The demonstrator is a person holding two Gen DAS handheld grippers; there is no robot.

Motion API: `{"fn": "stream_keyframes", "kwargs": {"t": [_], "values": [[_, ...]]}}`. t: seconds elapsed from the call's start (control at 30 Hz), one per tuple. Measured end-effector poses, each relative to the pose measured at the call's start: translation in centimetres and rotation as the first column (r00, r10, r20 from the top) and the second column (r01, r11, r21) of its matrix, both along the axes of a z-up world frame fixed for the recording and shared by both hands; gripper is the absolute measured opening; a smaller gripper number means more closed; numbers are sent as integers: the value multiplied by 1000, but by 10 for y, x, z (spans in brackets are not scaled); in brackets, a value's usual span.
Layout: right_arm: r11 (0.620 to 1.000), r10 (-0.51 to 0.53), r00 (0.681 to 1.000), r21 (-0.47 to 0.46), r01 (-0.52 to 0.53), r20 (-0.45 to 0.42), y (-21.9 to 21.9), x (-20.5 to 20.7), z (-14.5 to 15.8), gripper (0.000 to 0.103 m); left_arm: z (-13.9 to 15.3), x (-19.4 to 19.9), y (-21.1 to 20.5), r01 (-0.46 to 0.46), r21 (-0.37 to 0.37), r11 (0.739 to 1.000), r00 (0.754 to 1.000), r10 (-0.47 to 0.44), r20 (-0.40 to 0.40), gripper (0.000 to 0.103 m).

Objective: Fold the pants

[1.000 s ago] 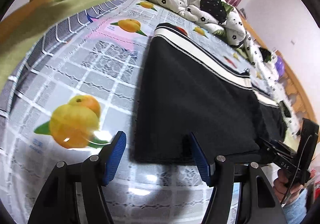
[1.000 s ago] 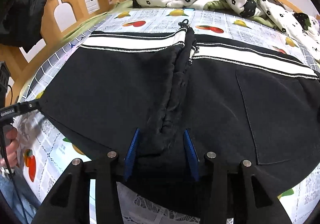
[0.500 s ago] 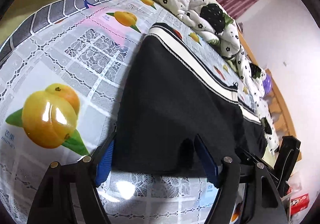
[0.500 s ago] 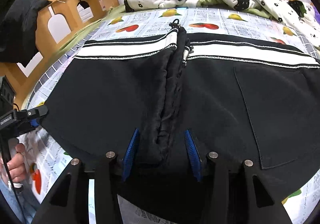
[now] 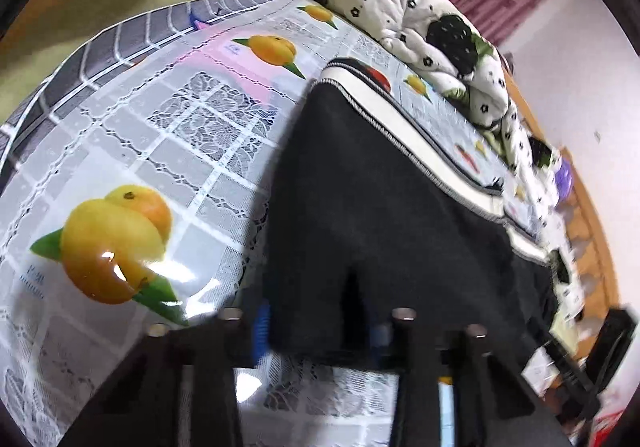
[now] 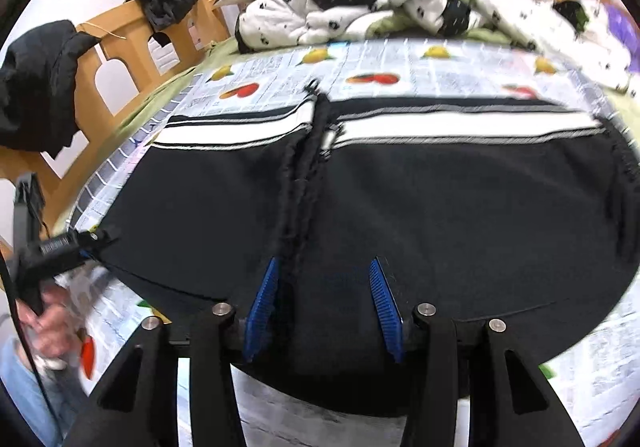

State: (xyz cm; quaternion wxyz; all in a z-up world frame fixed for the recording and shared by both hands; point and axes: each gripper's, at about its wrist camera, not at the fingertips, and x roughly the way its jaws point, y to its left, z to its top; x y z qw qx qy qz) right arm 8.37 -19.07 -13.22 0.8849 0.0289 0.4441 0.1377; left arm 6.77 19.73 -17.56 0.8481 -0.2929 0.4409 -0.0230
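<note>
Black pants [image 6: 440,207] lie flat on the fruit-print cloth [image 5: 168,151] covering the bed, white-striped waistband [image 6: 460,123] along the far side, hem edge nearest both tongs. Long axis runs left-right across the bed.

Left tongs [image 5: 320,331] sit at the pants' near left corner; jaws have just been closing and now pinch that corner fabric. Right tongs [image 6: 324,307] are mid-width at the near edge, half open, bunched centre seam [image 6: 304,183] between the pads; looks gripped.

Judgement: both hold the near edge, so the fold goes away from them, towards the waistband.
</note>
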Motion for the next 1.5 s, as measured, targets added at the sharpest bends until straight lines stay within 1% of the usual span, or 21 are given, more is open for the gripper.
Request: {"fn": "stream_keyframes", "kwargs": {"t": [0.07, 0.13, 0.2, 0.3, 0.37, 0.43, 0.5, 0.57, 0.63, 0.7, 0.83, 0.9, 0.97, 1.0, 1.03, 1.07, 1.13, 1.2, 1.27, 1.43, 1.5], "values": [[1000, -2, 1000, -18, 3, 24, -9, -5, 2, 46, 15, -4, -4, 1, 33, 999, 1000, -2, 27, 17], [1000, -10, 1000, -10, 11, 25, -22, -9, 3, 46, 42, -6, -25, 17, 166, 986, 997, -29, 74, 16], [999, -34, 999, -15, 35, 31, -38, -11, 4, 46, 64, -4, -51, 37, 267, 963, 994, -64, 93, 15], [996, -84, 996, -23, 85, 43, -65, -14, 5, 46, 95, -2, -91, 94, 244, 965, 980, -133, 150, 14], [991, -133, 990, 7, 133, 40, -91, -16, 4, 46, 113, 1, -130, 126, 317, 940, 962, -194, 193, 14], [982, -184, 983, 48, 182, 26, -118, -19, 3, 47, 122, 4, -166, 178, 353, 919, 940, -265, 215, 14], [971, -231, 973, 68, 229, 22, -143, -23, 2, 47, 124, 10, -201, 250, 342, 906, 919, -334, 212, 14], [957, -280, 960, 84, 277, 24, -166, -29, 3, 47, 120, 15, -242, 327, 347, 879, 891, -409, 196, 13], [942, -316, 949, 126, 311, 20, -187, -33, 6, 47, 110, 18, -272, 381, 338, 860, 874, -455, 172, 13], [929, -342, 939, 158, 335, 19, -202, -37, 8, 47, 89, 21, -306, 436, 320, 841, 861, -493, 123, 13], [917, -354, 935, 202, 345, 8, -213, -39, 11, 47, 51, 28, -339, 477, 296, 828, 855, -515, 62, 14], [918, -338, 941, 222, 329, 5, -210, -38, 13, 47, 40, 22, -342, 506, 248, 826, 843, -535, 63, 18], [922, -311, 950, 242, 303, -3, -202, -35, 14, 48, 45, 15, -333, 534, 194, 823, 822, -559, 108, 33], [926, -289, 957, 251, 282, -10, -195, -32, 14, 48, 48, 12, -330, 556, 166, 814, 807, -577, 127, 37], [930, -268, 963, 258, 263, -15, -189, -30, 14, 49, 52, 6, -323, 573, 147, 806, 795, -590, 142, 46], [932, -249, 968, 268, 244, -16, -183, -29, 14, 51, 58, -4, -312, 573, 159, 804, 789, -593, 158, 53], [930, -212, 977, 303, 209, -26, -171, -23, 11, 56, 63, -21, -297, 537, 242, 808, 797, -580, 167, 60], [921, -164, 985, 350, 172, -55, -158, -15, 6, 57, 65, -36, -277, 498, 311, 810, 808, -563, 172, 60], [907, -126, 988, 395, 150, -85, -147, -6, -1, 57, 61, -52, -257, 444, 366, 818, 834, -527, 166, 68], [900, -49, 971, 411, 144, -234, -114, 35, -34, 57, 40, -61, -240, 390, 403, 828, 871, -474, 131, 69], [890, -41, 968, 432, 149, -249, -109, 43, -41, 57, 36, -55, -242, 372, 412, 832, 887, -450, 106, 69]]}}
